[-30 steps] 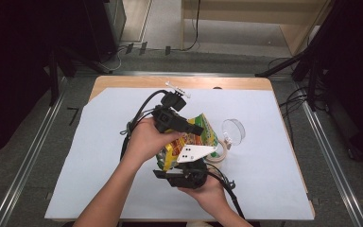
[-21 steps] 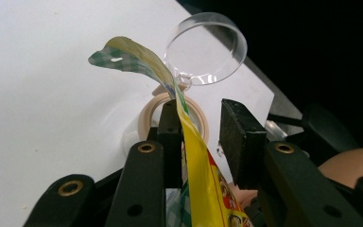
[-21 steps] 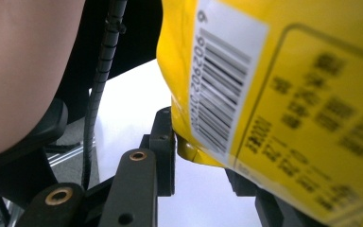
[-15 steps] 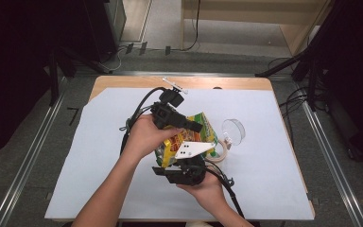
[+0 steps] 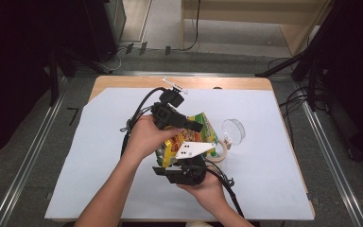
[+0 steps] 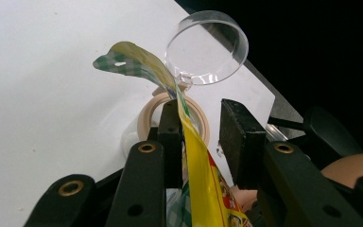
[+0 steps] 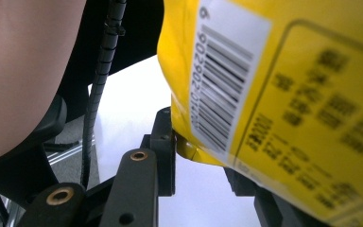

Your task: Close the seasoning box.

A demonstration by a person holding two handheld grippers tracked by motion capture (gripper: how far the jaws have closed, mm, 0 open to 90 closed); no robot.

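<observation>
A yellow snack bag with a green checked top is held above the white table cover between my two grippers. My left gripper reaches in from the left at the bag's upper end. In the left gripper view the bag runs edge-on between the jaws of that gripper; its thin top seal lies against the left pad and its fuller body reaches the right pad lower down. My right gripper comes from the near side. In the right gripper view the bag's barcode corner fills the right gripper between its pads.
A clear round dish lies just right of the bag, with a beige tape roll beside it. A small white stick lies at the far edge. Black cables trail left of my left hand and down past my right hand.
</observation>
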